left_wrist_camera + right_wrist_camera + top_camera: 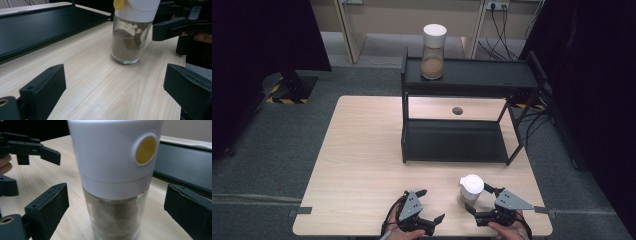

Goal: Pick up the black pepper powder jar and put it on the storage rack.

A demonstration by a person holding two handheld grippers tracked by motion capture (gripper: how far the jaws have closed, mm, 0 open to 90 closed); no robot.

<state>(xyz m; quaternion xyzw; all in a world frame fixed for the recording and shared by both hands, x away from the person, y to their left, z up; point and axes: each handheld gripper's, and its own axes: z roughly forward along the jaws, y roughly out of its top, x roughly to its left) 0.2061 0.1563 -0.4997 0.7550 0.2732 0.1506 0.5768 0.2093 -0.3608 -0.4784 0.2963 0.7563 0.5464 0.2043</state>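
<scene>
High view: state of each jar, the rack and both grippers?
Near jar: upright on table, capped, between the right gripper's open jaws.
Far jar: upright on rack top, capped.
Rack: lower shelf bare.
Left gripper: open, holding nothing.
Right gripper: open.

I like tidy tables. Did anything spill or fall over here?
No, nothing stands out. The glass jar with the white cap stands upright on the table, brown powder inside. A second jar stands upright on the black shelf's top. No spilled powder shows.

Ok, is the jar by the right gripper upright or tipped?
Upright. The jar stands on its glass base on the table, white cap on top, between the right gripper's open fingers, untouched.
</scene>
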